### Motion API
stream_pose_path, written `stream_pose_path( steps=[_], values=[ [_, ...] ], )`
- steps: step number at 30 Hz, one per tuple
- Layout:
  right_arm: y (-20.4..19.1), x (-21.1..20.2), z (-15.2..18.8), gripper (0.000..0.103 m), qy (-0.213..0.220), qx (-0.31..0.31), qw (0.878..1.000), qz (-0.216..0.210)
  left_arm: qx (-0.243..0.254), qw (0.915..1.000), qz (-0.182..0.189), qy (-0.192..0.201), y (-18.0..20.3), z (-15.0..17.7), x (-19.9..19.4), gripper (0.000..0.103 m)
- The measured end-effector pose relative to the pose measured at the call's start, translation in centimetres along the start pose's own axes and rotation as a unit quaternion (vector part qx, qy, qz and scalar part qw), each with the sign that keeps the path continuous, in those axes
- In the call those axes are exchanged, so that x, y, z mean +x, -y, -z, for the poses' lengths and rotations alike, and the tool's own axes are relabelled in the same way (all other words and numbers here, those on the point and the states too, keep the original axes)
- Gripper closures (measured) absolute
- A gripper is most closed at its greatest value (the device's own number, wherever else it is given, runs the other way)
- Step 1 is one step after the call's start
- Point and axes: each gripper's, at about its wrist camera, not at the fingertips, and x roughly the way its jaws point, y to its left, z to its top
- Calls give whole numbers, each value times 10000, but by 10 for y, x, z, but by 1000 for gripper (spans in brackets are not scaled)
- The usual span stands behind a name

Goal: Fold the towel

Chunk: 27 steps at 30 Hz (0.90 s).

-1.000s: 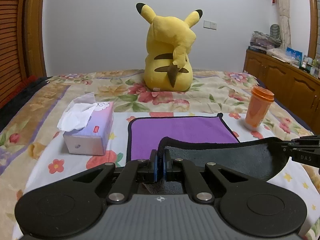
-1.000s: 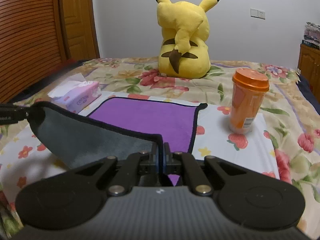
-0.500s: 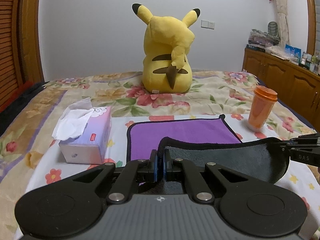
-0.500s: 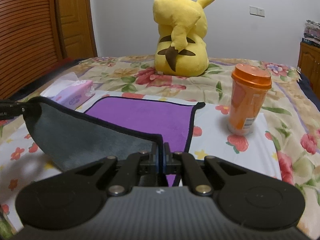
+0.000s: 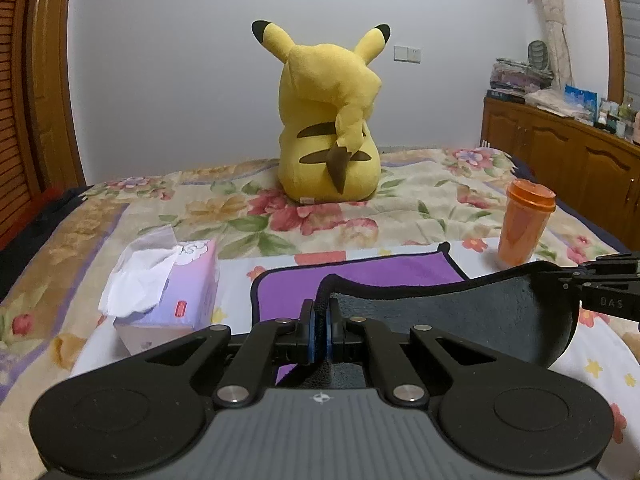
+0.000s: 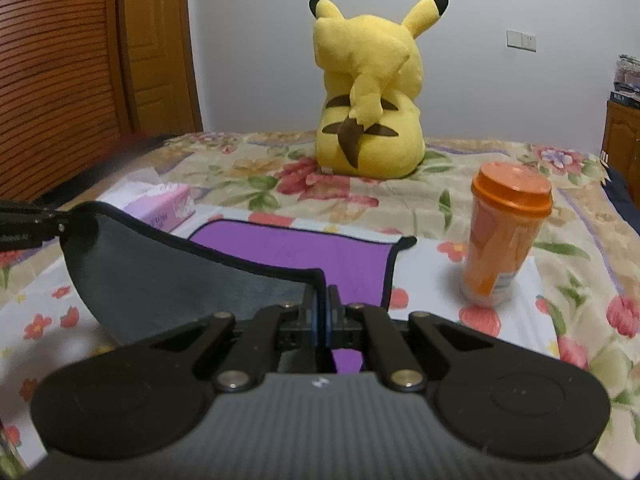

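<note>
**Both grippers hold the towel's near edge off the bed**

The left gripper (image 5: 319, 322) has its fingers clamped on one near corner of the towel (image 5: 360, 280); the right gripper (image 6: 321, 312) pinches the other near corner (image 6: 192, 276). Between them the near edge hangs raised, its grey underside facing the cameras, black trim along the rim. The far part lies flat on the floral bedspread (image 5: 400, 208), purple side up.

In the left view, the right gripper (image 5: 576, 280) enters from the right edge, gripping the cloth; white letters on it read roughly "DAS".

A tissue box (image 5: 172, 300) sits left of the towel, a tissue sticking out; its printing is too small to read. An orange cup (image 6: 504, 236) stands upright right of the towel, its label illegible. A yellow plush (image 6: 370, 92) sits beyond, back turned.
</note>
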Motion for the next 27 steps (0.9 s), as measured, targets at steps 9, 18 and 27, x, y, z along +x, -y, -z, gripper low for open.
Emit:
stream_pose_path(
  steps=[9, 18, 27],
  values=[
    [5, 5, -12, 99, 162, -119, 9998, -10, 6, 10000, -49, 41, -5, -6, 12, 95],
    [10, 14, -15, 99, 273, -212, 9994, 70, -10, 9999, -21, 110, -8, -16, 19, 95],
    [12, 15, -24, 99, 423, -287, 9986, 122, -73, 9996, 45, 275, -8, -29, 19, 95]
  ],
)
